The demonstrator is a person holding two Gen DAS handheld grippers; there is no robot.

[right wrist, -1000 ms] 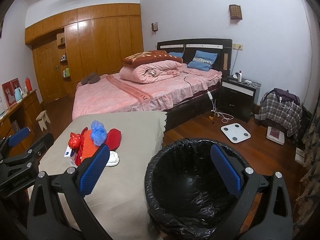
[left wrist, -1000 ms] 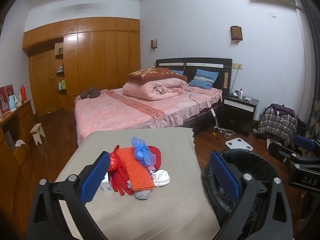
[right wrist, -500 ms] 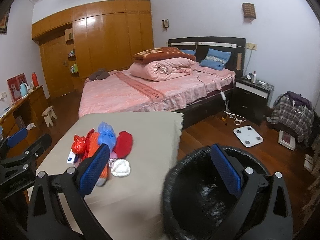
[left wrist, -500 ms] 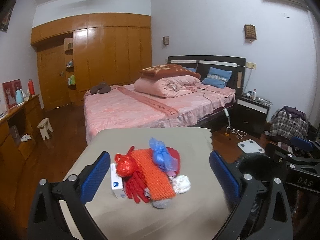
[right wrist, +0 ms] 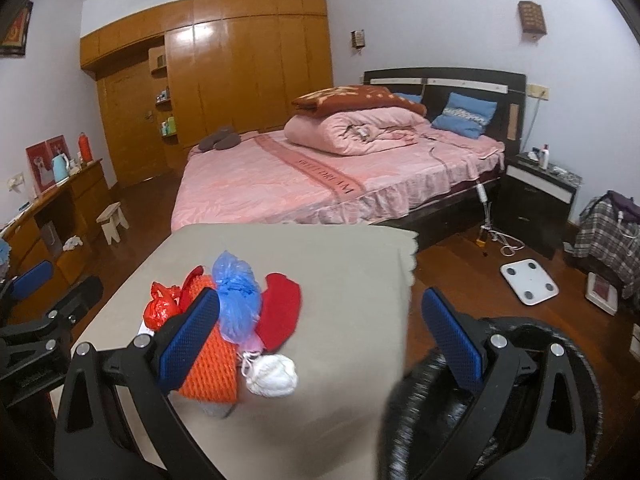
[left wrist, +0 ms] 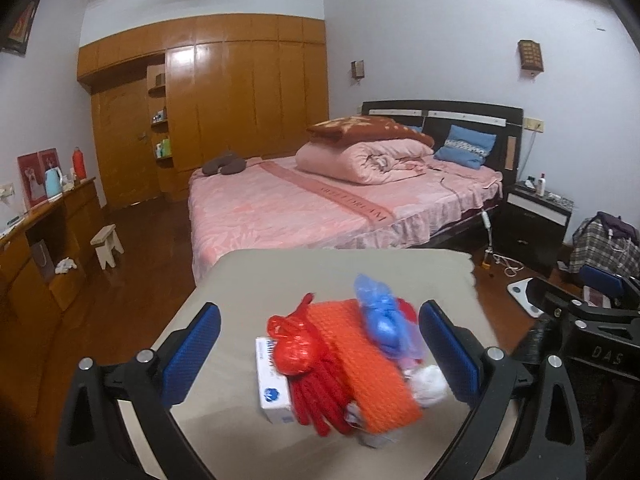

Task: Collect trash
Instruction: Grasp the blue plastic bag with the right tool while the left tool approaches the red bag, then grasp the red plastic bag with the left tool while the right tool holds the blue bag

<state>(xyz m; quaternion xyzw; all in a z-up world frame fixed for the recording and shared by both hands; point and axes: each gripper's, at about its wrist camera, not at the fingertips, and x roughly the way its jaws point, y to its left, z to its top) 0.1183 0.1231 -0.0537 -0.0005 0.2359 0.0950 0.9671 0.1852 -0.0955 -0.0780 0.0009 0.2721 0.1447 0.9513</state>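
Note:
A pile of trash lies on a beige-covered table: a red plastic bag, an orange knitted piece, a blue plastic bag, a white box, a white wad and red cloth. My left gripper is open, with the pile between its fingers in view. My right gripper is open, above the table's right part, beside the pile: the blue bag, the white wad, the orange piece. A bin with a black liner stands at lower right.
A pink bed stands beyond the table. A wooden wardrobe covers the back wall. A desk and small stool are at left. A nightstand, white scale and plaid bag are at right.
Both grippers have swung left from the bin toward the trash pile. The pile now sits centred between my left fingers. Both stay open.

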